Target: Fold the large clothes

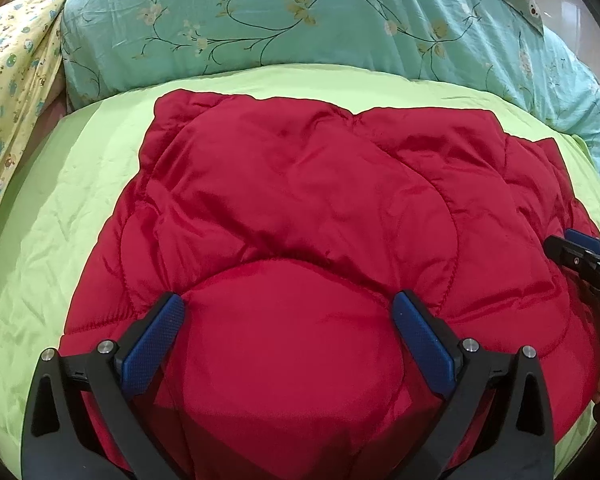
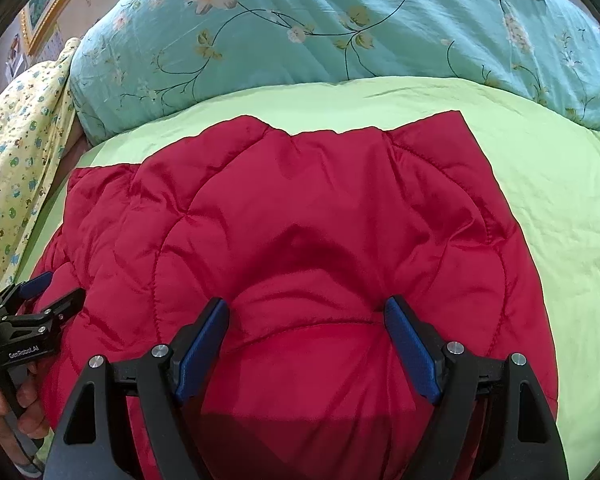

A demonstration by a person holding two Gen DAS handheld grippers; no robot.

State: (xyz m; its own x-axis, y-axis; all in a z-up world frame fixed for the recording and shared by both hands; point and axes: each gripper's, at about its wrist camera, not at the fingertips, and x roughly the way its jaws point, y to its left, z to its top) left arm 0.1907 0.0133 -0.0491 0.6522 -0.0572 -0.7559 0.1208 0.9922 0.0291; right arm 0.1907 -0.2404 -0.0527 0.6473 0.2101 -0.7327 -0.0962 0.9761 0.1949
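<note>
A red quilted padded garment lies folded into a rough rectangle on a lime-green sheet. My left gripper stands wide open over its near left part, fingertips sunk into the puffy fabric, which bulges up between the blue pads. My right gripper is open just as wide on the near right part, with a bulge of red fabric between its blue pads. Each gripper shows at the edge of the other's view: the right gripper and the left gripper.
A teal floral duvet is heaped along the far side of the bed. A yellow printed cloth hangs at the far left. A gold picture frame is on the wall. A person's hand holds the left gripper's handle.
</note>
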